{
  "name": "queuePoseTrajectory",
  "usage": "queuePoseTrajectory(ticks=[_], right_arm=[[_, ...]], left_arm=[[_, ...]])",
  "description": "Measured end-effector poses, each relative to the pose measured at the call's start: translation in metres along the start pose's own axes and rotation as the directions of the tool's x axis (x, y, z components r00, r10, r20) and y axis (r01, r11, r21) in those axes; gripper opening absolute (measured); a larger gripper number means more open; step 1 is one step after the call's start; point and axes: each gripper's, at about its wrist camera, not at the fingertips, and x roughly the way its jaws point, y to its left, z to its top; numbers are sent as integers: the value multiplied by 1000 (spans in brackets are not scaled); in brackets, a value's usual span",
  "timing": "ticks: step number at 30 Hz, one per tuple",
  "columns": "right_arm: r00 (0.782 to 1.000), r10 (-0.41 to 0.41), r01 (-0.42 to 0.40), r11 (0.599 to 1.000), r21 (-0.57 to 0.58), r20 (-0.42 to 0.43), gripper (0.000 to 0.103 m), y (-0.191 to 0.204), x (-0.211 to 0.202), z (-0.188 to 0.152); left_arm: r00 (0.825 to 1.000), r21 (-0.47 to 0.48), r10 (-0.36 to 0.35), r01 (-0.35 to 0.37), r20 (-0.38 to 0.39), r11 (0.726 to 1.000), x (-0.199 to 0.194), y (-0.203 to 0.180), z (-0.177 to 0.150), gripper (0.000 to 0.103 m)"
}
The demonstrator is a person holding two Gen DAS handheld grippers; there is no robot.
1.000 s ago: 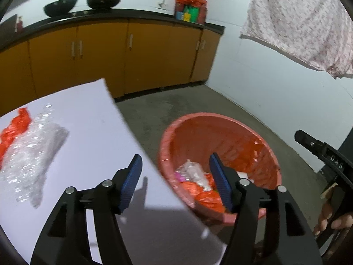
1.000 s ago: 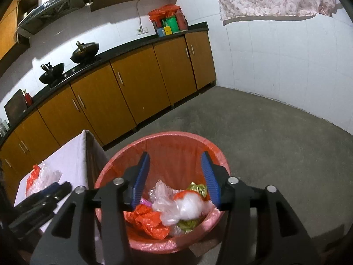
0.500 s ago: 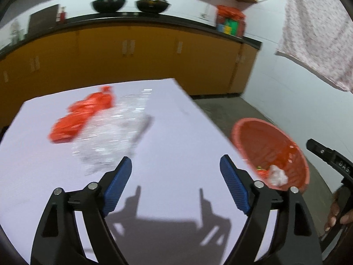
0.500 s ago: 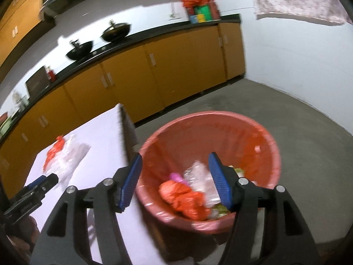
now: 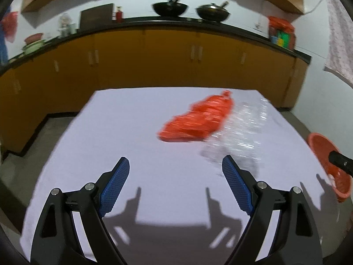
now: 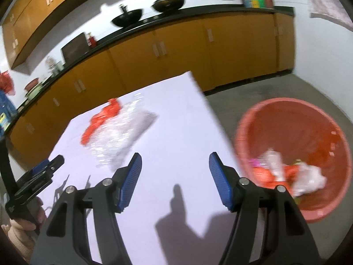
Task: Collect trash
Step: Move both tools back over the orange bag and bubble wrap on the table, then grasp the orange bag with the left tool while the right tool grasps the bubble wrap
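Trash: orange plastic bag (image 5: 198,119) and clear crinkled wrapper (image 5: 240,132) lie touching on the white counter (image 5: 132,137). Left gripper (image 5: 175,174) and right gripper (image 6: 175,167) both have fingers wide, empty, above the counter. Red bin (image 6: 293,119) on floor beside counter, holding scraps.

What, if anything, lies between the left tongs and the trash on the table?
Nothing visible. Only bare table separates the open left tongs from the red bag and the clear plastic beside it.
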Motion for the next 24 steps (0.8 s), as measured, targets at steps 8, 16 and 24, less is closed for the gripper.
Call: queuePoseTrajectory(ticks=[8, 16, 24], right_arm=[[995, 95, -99, 987, -128, -39, 63, 84, 40, 0], [989, 119, -129, 986, -110, -90, 62, 111, 84, 1], [985, 65, -85, 989, -120, -162, 17, 102, 118, -9]], left_arm=[[995, -50, 98, -97, 32, 994, 14, 48, 11, 90], [997, -52, 78, -77, 27, 996, 56, 54, 43, 94], [1000, -44, 11, -11, -1, 999, 77, 37, 52, 95]])
